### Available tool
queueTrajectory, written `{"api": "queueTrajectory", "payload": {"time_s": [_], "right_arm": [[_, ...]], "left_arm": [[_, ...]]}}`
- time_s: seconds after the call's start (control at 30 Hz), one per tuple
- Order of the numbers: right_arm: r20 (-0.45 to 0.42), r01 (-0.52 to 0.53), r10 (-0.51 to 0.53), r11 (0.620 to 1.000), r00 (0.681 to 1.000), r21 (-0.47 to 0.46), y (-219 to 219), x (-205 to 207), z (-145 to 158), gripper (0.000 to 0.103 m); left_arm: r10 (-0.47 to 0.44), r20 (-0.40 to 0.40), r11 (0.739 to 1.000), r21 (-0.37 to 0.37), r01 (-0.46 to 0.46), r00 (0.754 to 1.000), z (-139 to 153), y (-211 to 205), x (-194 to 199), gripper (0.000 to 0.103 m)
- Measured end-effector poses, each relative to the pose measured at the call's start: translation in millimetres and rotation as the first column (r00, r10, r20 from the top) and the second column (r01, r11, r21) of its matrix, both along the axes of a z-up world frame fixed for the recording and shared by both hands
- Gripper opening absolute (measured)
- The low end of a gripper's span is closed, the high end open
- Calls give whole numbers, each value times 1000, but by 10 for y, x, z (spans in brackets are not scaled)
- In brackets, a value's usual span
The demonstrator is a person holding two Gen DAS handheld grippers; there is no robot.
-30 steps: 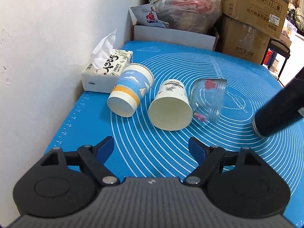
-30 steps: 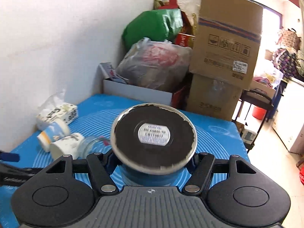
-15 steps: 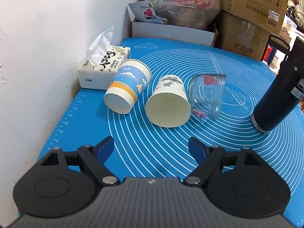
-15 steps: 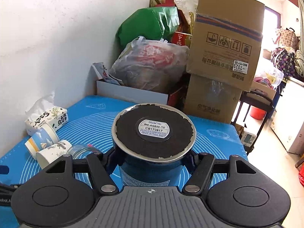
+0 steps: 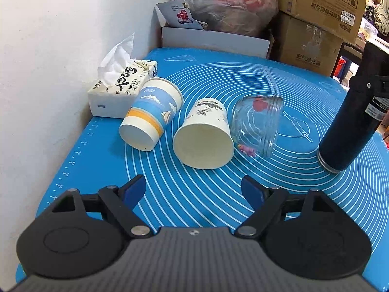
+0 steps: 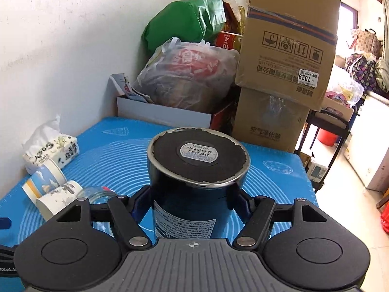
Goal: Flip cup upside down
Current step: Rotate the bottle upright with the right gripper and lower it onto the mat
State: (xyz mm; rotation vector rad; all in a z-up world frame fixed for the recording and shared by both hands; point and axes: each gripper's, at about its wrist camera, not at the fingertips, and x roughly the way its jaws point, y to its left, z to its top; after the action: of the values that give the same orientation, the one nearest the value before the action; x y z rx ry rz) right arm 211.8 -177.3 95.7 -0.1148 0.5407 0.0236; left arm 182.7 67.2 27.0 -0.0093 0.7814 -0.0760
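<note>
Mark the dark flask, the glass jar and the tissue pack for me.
dark flask [image 6: 194,199]: right wrist view, side wall below its base.
glass jar [image 5: 256,126]: left wrist view, middle of its clear wall.
tissue pack [image 5: 121,84]: left wrist view, printed top face.

The cup here is a dark navy metal tumbler [image 6: 194,185], tall and glossy. In the right wrist view it fills the middle of the frame, bottom facing up: steel rim, worn black pad, round silver model sticker, and the printed label reads upside down. In the left wrist view the tumbler [image 5: 352,121] leans at the right edge, steel-ringed end low against the blue mat [image 5: 194,194].
</note>
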Motion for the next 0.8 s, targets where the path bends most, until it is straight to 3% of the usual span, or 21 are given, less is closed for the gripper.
{"api": "queueTrajectory", "payload": {"time_s": [0.23,0.4,0.8], "right_arm": [[-11,-6,6,1000,1000,31,-17,-6,5,80],[-38,-7,10,997,999,78,-73,-115,27,97],[-29,29,-25,988,999,151,-314,-1037,85,103]], "left_arm": [[-5,-5,1000,3,5,1000,0,-34,3,85],[0,0,1000,-2,0,1000,55,-60,-67,85],[-103,66,994,40,100,993,185,-354,-643,86]]}}
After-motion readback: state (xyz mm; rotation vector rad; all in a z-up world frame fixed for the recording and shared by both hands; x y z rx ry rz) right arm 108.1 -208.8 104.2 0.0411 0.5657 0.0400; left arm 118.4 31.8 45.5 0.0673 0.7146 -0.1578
